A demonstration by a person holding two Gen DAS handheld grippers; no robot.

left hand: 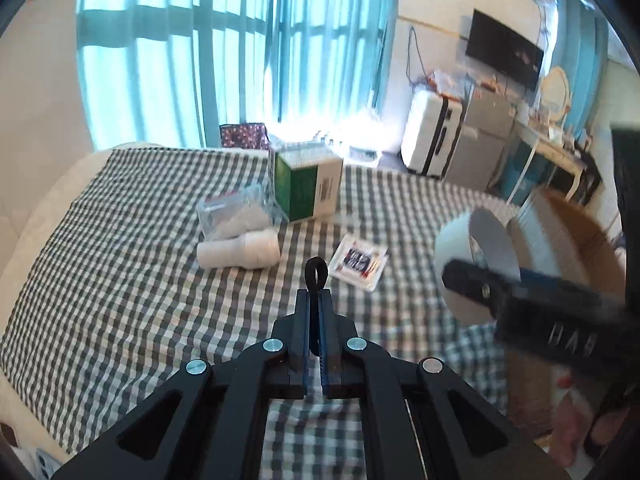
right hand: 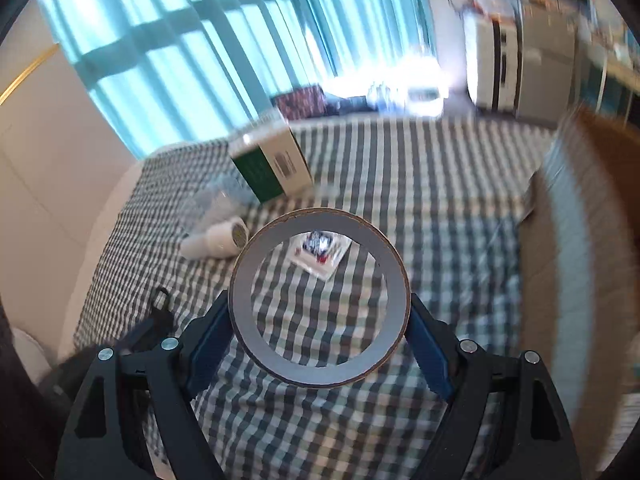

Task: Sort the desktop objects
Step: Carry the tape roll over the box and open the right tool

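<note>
My right gripper [right hand: 320, 320] is shut on a white tape roll [right hand: 276, 356] and holds it above the checked tablecloth; the roll also shows in the left wrist view [left hand: 460, 240], close to the cardboard box [left hand: 576, 236]. My left gripper [left hand: 316, 300] is shut on a small black loop [left hand: 316, 272] that sticks out past its tips. On the cloth lie a white bottle [left hand: 240, 250], a clear plastic bag [left hand: 232, 212], a green and white carton [left hand: 308, 184] and a small printed packet [left hand: 358, 262].
The cardboard box [right hand: 576, 240] stands at the table's right edge. A dark patterned bag [left hand: 244, 136] lies at the far edge by the curtained window. A white appliance [left hand: 432, 136] and a desk stand beyond the table.
</note>
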